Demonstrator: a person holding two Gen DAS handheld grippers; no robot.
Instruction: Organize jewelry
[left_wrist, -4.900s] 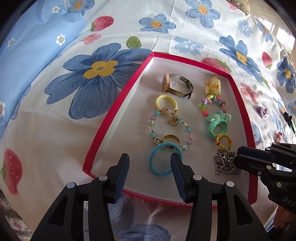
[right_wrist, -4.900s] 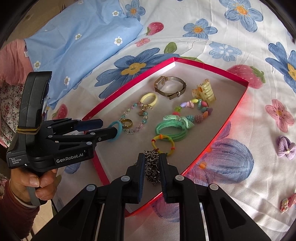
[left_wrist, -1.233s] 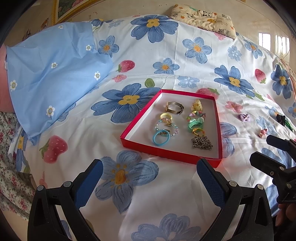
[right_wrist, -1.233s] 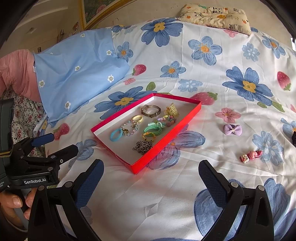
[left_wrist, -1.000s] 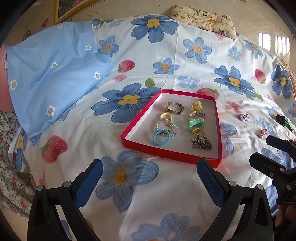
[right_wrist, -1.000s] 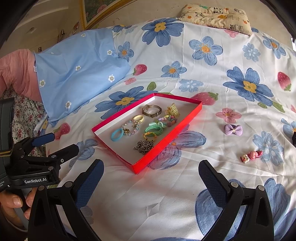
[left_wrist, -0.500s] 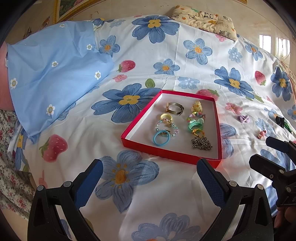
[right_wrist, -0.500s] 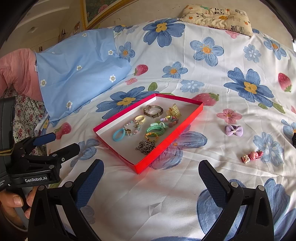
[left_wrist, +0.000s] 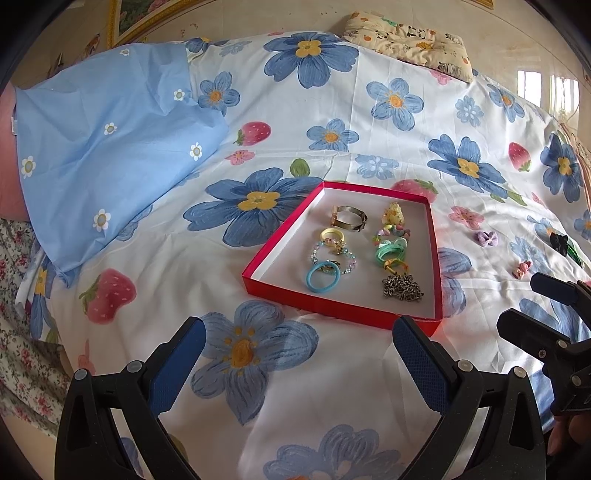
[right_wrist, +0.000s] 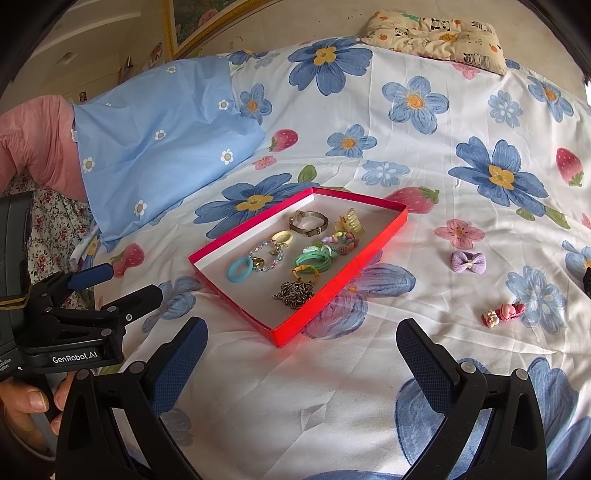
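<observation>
A red box (left_wrist: 280, 238) (right_wrist: 343, 280) lies on the flowered bed sheet. It holds several pieces: a gold watch (left_wrist: 349, 218), a blue hair tie (left_wrist: 322, 277) (right_wrist: 240, 269), a bead bracelet (left_wrist: 334, 253), green ties (left_wrist: 390, 249), a metal chain (left_wrist: 402, 288) (right_wrist: 294, 290) and a yellow claw clip (right_wrist: 350, 220). My left gripper (left_wrist: 299, 356) is open and empty, well short of the box. My right gripper (right_wrist: 301, 354) is open and empty, near the box's front corner. Each gripper shows in the other's view: the right one (left_wrist: 535, 306) and the left one (right_wrist: 118, 286).
A purple bow (right_wrist: 468, 261) (left_wrist: 487, 238) and a pink hair clip (right_wrist: 503, 313) (left_wrist: 521, 267) lie on the sheet right of the box. A dark clip (left_wrist: 558, 242) lies farther right. A blue pillowcase (left_wrist: 110, 147) is at the left and a patterned cushion (right_wrist: 432, 31) at the back.
Since about five seconds ago both grippers have opened wide and pulled back from the box; the chain now lies loose in the box. In the last second almost nothing moved.
</observation>
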